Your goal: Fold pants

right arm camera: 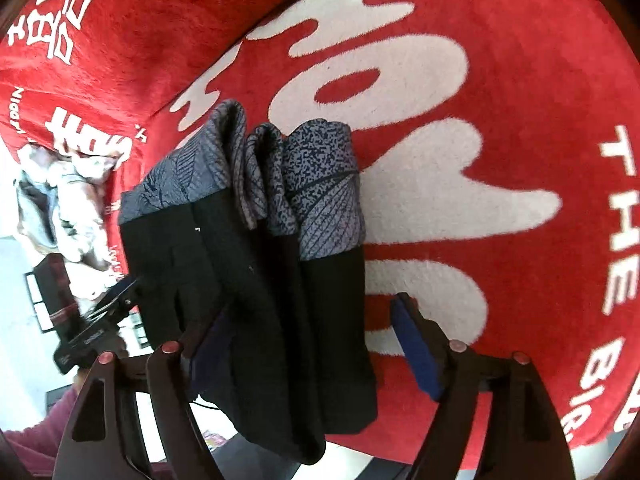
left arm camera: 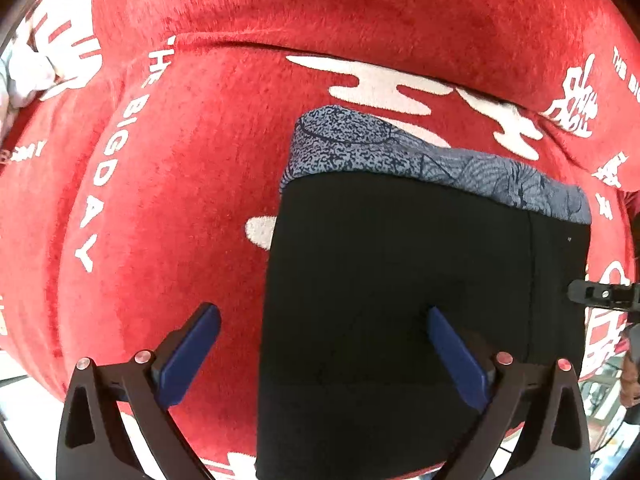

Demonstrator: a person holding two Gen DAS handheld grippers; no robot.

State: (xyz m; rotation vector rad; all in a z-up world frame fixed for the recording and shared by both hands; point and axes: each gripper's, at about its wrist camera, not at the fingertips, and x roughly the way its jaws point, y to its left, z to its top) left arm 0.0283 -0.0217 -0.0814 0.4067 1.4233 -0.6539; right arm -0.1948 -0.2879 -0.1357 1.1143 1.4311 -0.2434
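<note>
Now black pants (left arm camera: 400, 280) folded, patterned-cuffed

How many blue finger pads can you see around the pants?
2 per view: one over the red blanket, one over the pants; right view's left pad is mostly hidden.

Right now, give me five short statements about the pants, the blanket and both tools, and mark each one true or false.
1. The pants lie folded on a red blanket. True.
2. The left tool is clamped on the pants. False: its jaws stand wide open, one pad over the blanket, one over the black fabric, nothing pinched.
3. The pants have a grey patterned band at one end. True.
4. The blanket is plain, without lettering. False: it carries white characters and the words THE BIG DAY.
5. The right tool is shut. False: its jaws are apart, with the folded pants lying between them and not gripped.
</note>
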